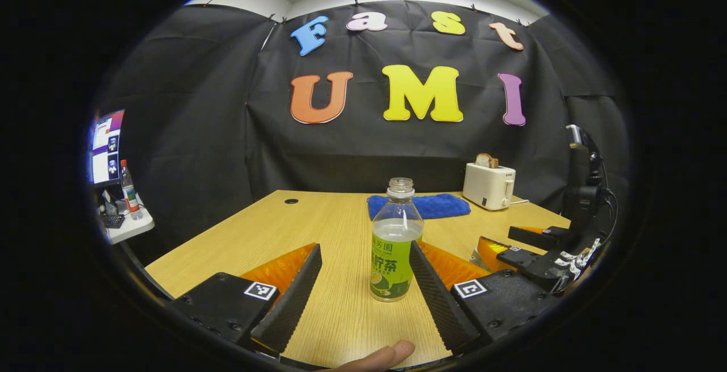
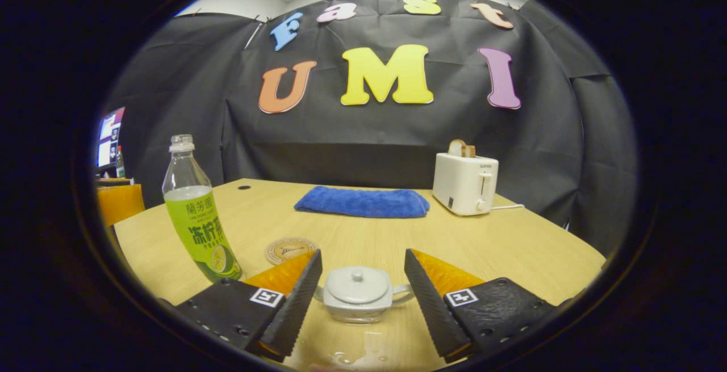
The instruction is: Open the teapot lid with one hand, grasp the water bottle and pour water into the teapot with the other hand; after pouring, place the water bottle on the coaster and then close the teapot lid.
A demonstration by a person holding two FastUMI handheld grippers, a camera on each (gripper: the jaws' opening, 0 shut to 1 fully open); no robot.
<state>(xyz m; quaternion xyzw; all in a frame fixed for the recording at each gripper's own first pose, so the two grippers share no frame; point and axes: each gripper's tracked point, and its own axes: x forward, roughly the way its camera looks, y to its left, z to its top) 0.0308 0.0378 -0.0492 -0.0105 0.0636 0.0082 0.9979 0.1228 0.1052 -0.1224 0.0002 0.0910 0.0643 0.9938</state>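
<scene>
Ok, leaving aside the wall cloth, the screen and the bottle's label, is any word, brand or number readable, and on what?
None can be quoted.
White two-slot toaster: small dark mark near its top, too small to read.
Round tan coaster: printed design, too blurred to read.
Right gripper and left gripper: square black-and-white tags, patterns without words.

Clear plastic bottle [image 1: 396, 241] — matt wood-grain table [image 1: 341, 230].

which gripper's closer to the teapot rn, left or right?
Right. The right gripper is open with the teapot between its jaws, lid on. The left gripper is open around the water bottle instead, off to the teapot's left.
</scene>
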